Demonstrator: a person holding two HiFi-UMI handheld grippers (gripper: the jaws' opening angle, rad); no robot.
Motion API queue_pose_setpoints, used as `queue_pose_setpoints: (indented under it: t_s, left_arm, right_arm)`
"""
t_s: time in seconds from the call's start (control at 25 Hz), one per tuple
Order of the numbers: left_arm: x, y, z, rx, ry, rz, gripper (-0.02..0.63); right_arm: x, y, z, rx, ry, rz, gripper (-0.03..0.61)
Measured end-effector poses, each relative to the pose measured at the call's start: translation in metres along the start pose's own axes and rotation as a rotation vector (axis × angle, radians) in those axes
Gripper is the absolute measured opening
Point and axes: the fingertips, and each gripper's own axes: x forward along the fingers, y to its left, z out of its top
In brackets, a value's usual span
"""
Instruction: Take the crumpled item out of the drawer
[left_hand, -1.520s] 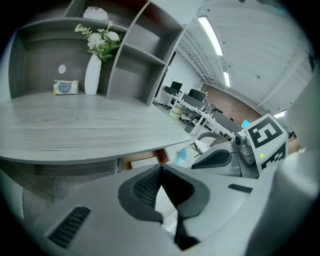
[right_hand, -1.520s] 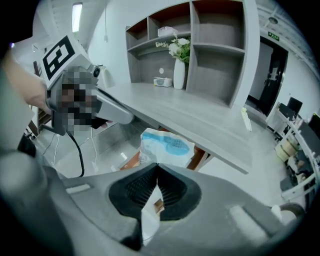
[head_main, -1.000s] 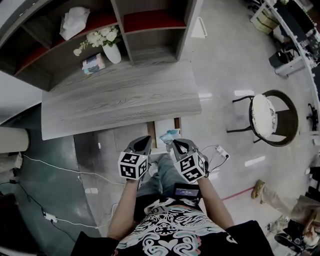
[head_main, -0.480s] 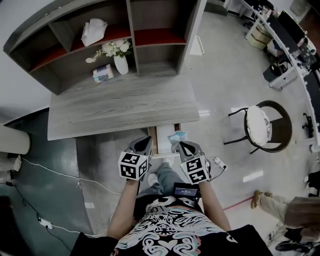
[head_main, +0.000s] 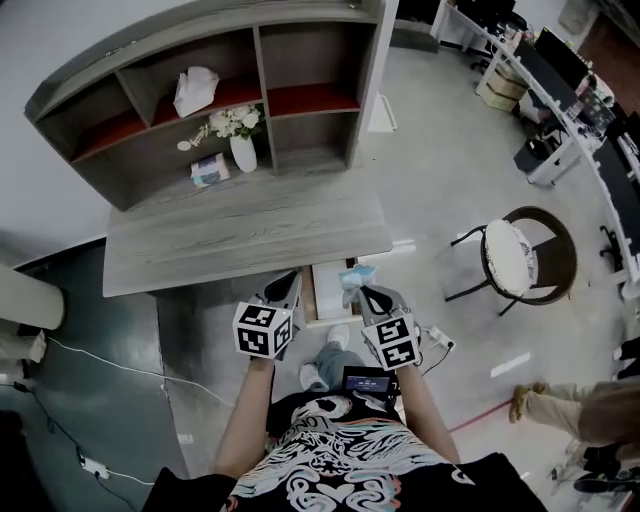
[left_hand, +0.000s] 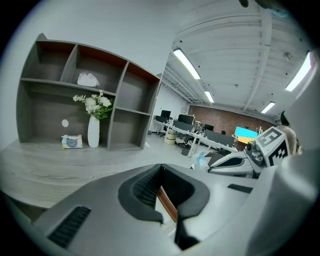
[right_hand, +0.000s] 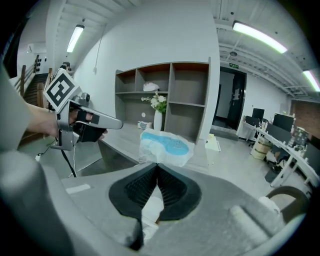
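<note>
White-and-blue and wrinkled, the crumpled item (right_hand: 164, 148) is pinched at its lower edge by the right gripper (right_hand: 157, 169), whose jaws are closed tight on it. It is held over the open drawer (head_main: 325, 295), which juts from under the desk's (head_main: 250, 235) front edge near the right corner. Beside it, the left gripper (left_hand: 160, 169) has its jaws pressed together with nothing between them.

The lift-out looks essentially done, since the item seems clear of the drawer. Only carrying it away remains.

Counted: one crumpled item, one drawer, two grippers. Along the desk's back edge stand one vase (head_main: 243, 152) of flowers and one small packet (head_main: 209, 171).
</note>
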Motion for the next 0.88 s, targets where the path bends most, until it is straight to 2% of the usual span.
queue_pose_setpoints:
  t_s: [0.88]
  left_arm:
    - [-0.003, 0.005, 0.003, -0.001, -0.004, -0.028, 0.0]
  right_arm:
    - [-0.006, -0.01, -0.002, -0.015, 0.058, -0.049, 0.008]
